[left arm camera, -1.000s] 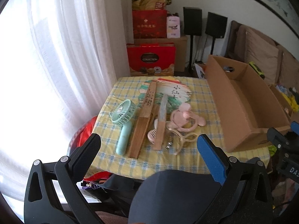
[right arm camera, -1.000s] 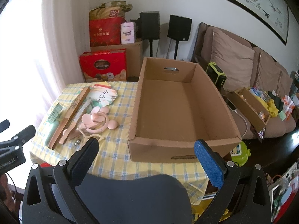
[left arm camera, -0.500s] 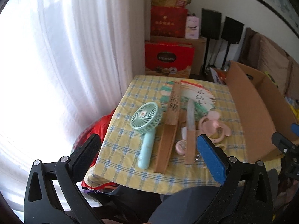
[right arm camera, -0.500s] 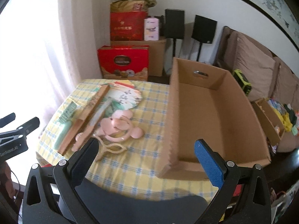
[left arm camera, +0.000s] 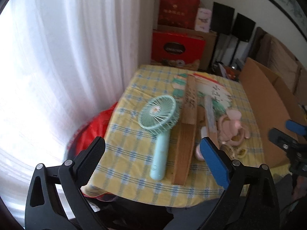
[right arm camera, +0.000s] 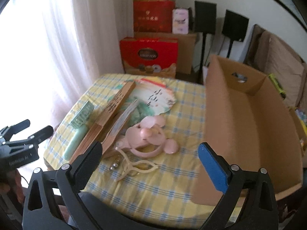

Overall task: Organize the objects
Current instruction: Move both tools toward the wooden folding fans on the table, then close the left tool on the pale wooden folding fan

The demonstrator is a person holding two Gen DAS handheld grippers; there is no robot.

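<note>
A yellow checked table [left arm camera: 134, 145] [right arm camera: 184, 103] carries a mint handheld fan [left arm camera: 160, 128] [right arm camera: 77, 132], a folded wooden fan [left arm camera: 187, 134] [right arm camera: 113, 107], a painted paper fan [left arm camera: 214, 94] [right arm camera: 155, 97], a pink neck fan [left arm camera: 232, 126] [right arm camera: 151, 136] and a cream clip with small metal balls [right arm camera: 132, 164]. An empty cardboard box [right arm camera: 247, 122] [left arm camera: 268, 103] stands at the table's right. My left gripper [left arm camera: 152, 160] hangs open just before the mint fan's handle. My right gripper [right arm camera: 149, 163] is open above the table's near edge, in front of the pink fan.
White curtains [left arm camera: 67, 57] hang left of the table. Red gift boxes [right arm camera: 149, 57] and black speakers [right arm camera: 220, 21] stand behind it. A sofa with cushions [right arm camera: 282, 61] lies right of the box. Something red [left arm camera: 92, 132] sits below the table's left edge.
Both grippers have swung left and come nearer the table. The mint fan now lies between the left fingers' line of sight; the box has slid to the right edge of both views.
</note>
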